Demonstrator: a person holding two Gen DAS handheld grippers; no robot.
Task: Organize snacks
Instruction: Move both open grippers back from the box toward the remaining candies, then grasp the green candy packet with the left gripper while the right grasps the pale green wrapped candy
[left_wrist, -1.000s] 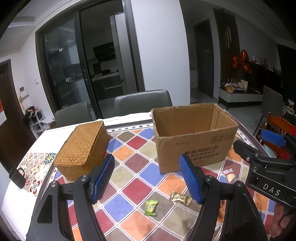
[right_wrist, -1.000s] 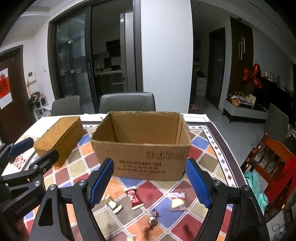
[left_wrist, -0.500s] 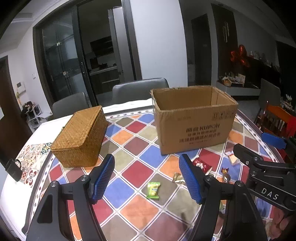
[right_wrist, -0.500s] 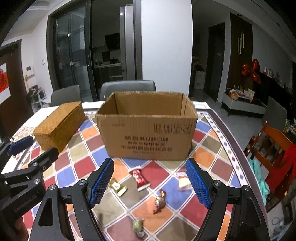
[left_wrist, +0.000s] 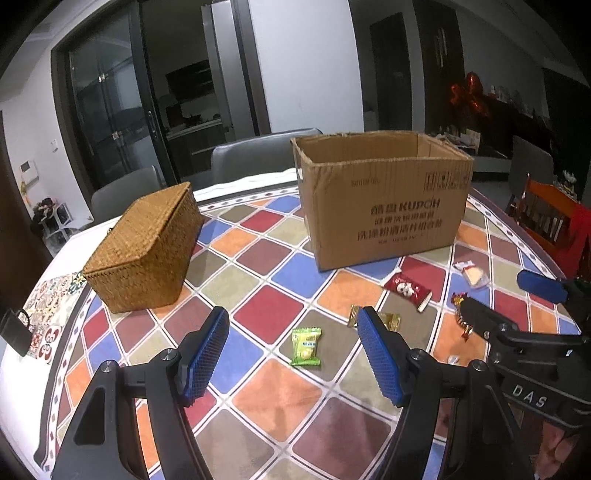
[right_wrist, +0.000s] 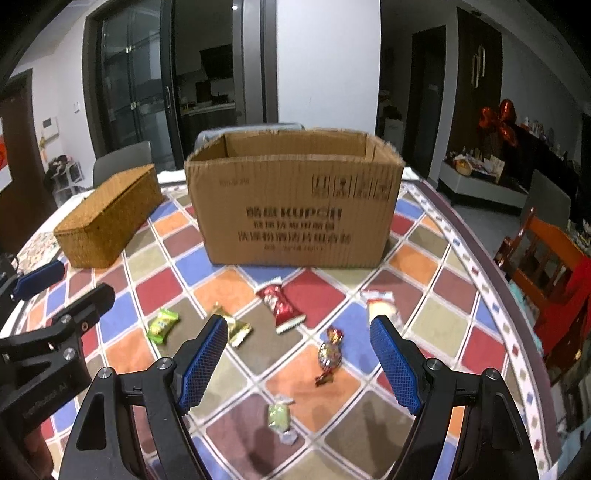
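On the tabletop, between the cardboard box and the near edge, lie the loose snacks: green candy, gold one, red packet. Left gripper and right gripper both gape empty; crowded side by side, they could collide or skid flat wrappers away.

your left gripper wears blue rubbery pads with a fine knurled grain on matt black plastic arms; your right gripper looks the same. at twelve o'clock from it stands a cardboard box, dull brown corrugated paper with ragged top edges. at ten o'clock sits a woven basket, rough golden wicker. the surface has a smooth, faintly shiny tile-patterned covering. the red snack wrapper is glossy foil, the green candy wrapper slick plastic.
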